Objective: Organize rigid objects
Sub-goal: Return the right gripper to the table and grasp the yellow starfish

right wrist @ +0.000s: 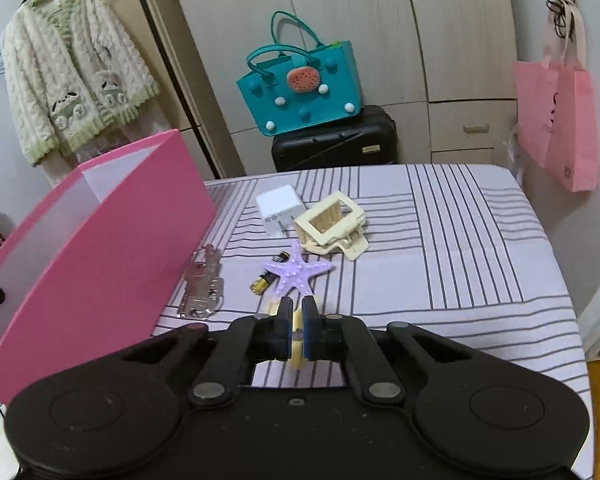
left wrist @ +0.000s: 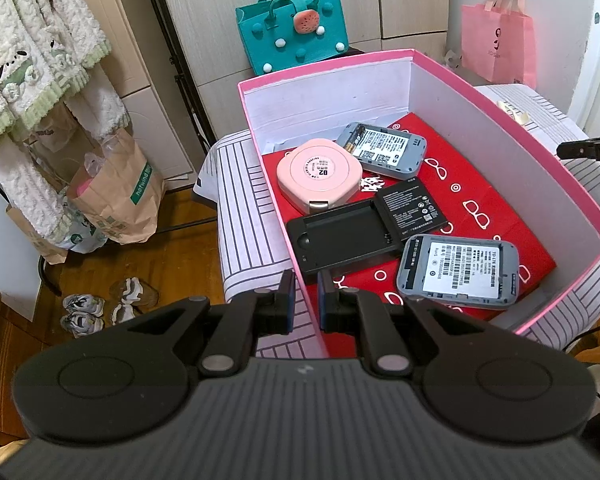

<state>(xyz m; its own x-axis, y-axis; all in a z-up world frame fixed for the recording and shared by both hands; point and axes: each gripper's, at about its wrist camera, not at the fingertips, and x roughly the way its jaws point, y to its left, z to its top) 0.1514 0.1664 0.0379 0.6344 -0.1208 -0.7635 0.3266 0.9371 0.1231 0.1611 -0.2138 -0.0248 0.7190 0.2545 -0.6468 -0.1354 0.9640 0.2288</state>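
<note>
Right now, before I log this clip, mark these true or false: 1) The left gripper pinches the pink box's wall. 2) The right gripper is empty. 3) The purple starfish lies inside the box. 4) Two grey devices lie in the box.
1) True: the left gripper clamps the pink box wall.
2) False: the right gripper is shut on a small cream object.
3) False: the purple starfish lies on the striped cloth.
4) True: far grey device, near grey device.

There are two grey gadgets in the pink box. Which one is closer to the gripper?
The grey gadget lying alone near the left gripper; the other grey gadget sits farther back beside the pink round case.
</note>
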